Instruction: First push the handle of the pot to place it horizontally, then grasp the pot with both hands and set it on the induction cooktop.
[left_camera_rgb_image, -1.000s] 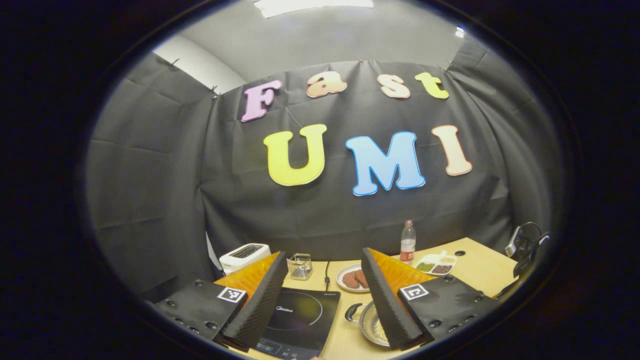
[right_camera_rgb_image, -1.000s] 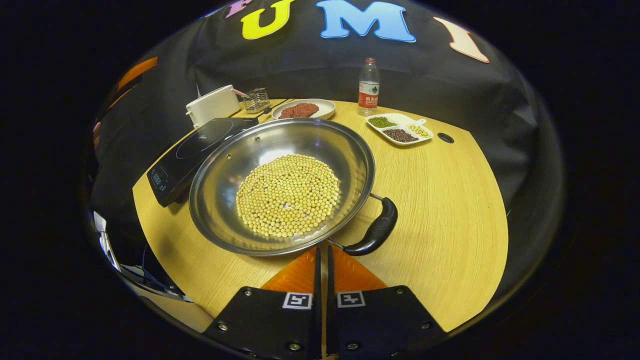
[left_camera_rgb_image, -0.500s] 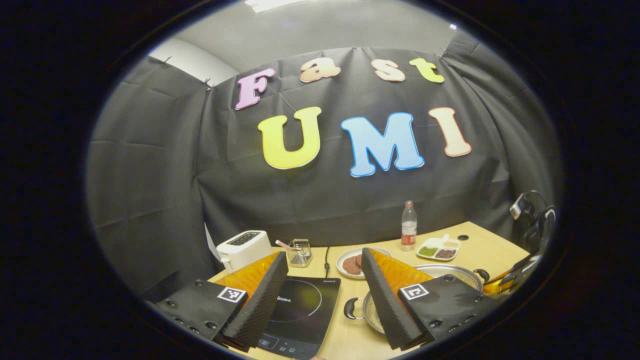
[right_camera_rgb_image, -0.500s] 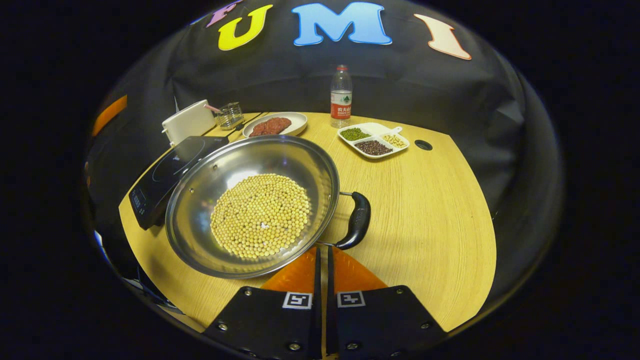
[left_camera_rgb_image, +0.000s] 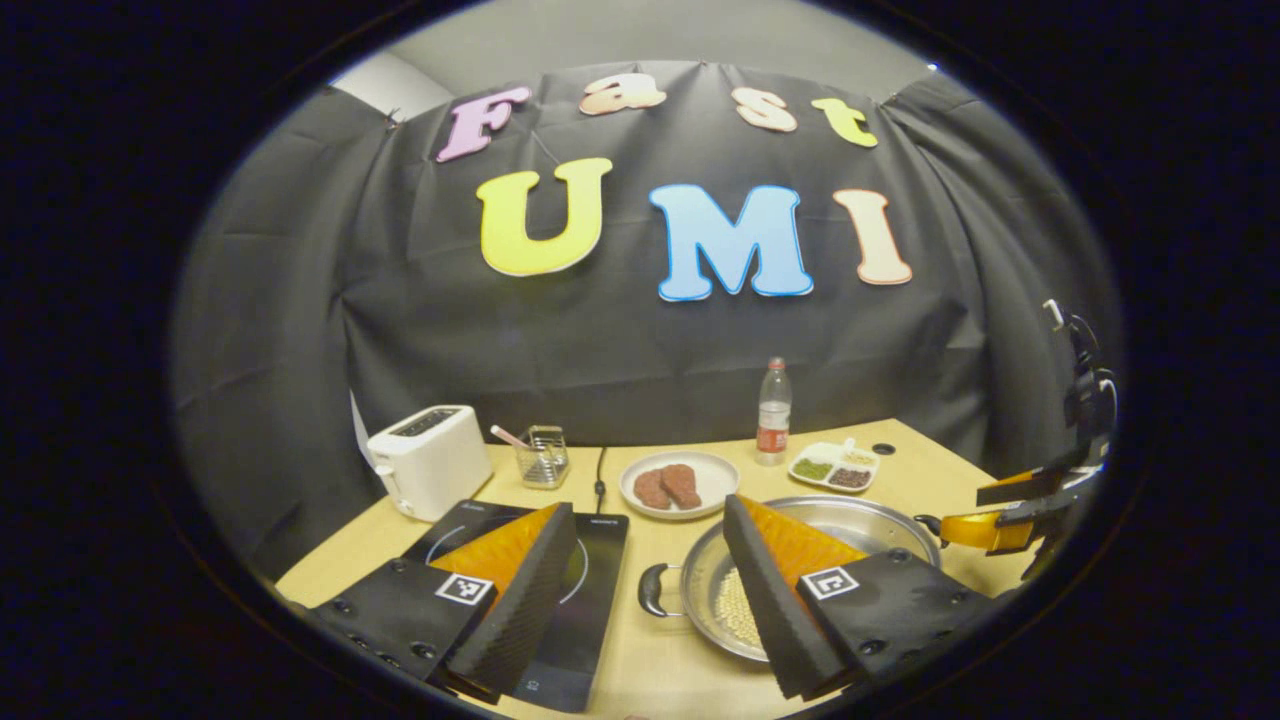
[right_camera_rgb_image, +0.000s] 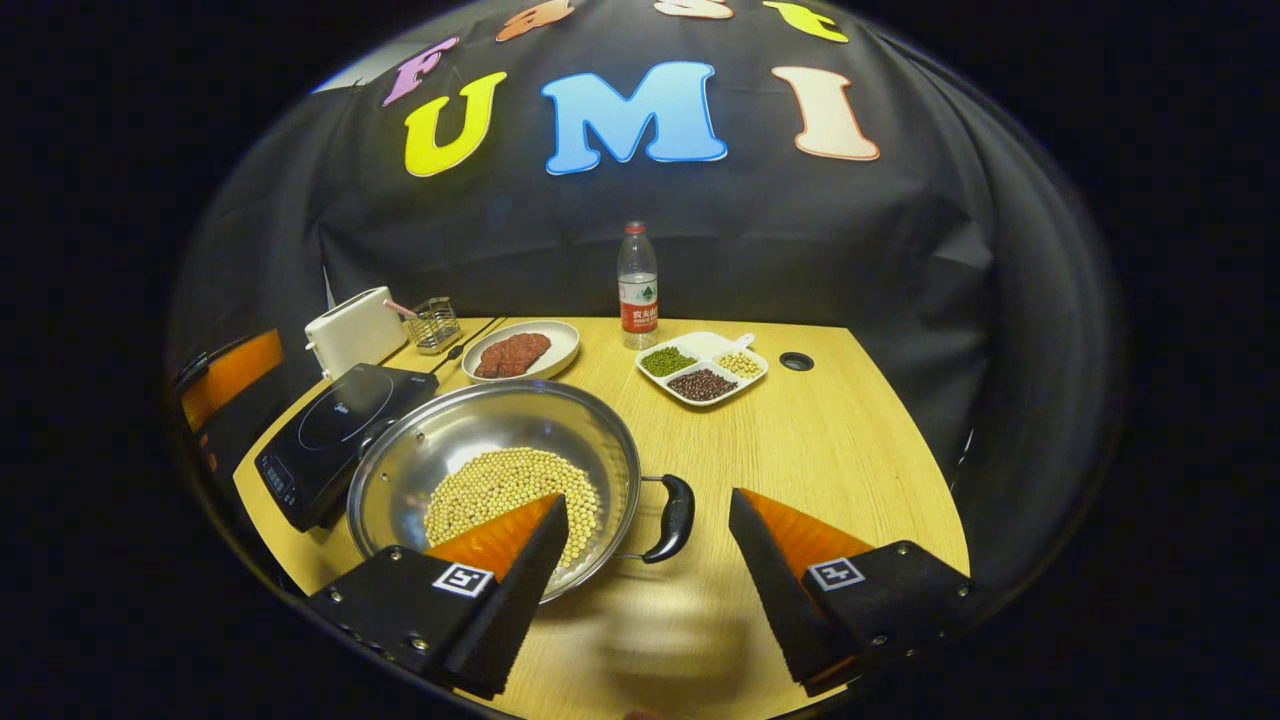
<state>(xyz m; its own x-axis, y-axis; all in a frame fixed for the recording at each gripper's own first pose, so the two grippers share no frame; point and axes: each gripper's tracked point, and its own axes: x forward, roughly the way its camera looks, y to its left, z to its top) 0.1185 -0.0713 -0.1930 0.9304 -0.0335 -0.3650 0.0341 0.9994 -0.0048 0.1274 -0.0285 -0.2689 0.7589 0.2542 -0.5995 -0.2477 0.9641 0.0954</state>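
The steel pot (right_camera_rgb_image: 470, 440), holding soybeans (right_camera_rgb_image: 480, 485), sits on the wooden table just right of the black induction cooktop (right_camera_rgb_image: 335, 425). Its two black handles lie left and right: one handle (right_camera_rgb_image: 675, 518) in the right gripper view, the other handle (left_camera_rgb_image: 652, 590) in the left gripper view. My right gripper (right_camera_rgb_image: 648, 500) is open, with the near handle in the gap between its fingers, untouched. My left gripper (left_camera_rgb_image: 648, 510) is open above the gap between the cooktop (left_camera_rgb_image: 595, 570) and the pot (left_camera_rgb_image: 860, 510). The right gripper (left_camera_rgb_image: 1000, 520) hangs beyond the pot's far handle.
Along the back stand a white toaster (right_camera_rgb_image: 355, 330), a wire basket (right_camera_rgb_image: 435, 322), a plate of meat patties (right_camera_rgb_image: 520, 350), a water bottle (right_camera_rgb_image: 638, 285) and a divided dish of beans (right_camera_rgb_image: 700, 368). A cable hole (right_camera_rgb_image: 796, 361) lies near the table's right rim.
My right gripper has opened and drawn back from the pot. The pot has turned so its handles lie sideways. The left gripper view has dropped, showing more table.
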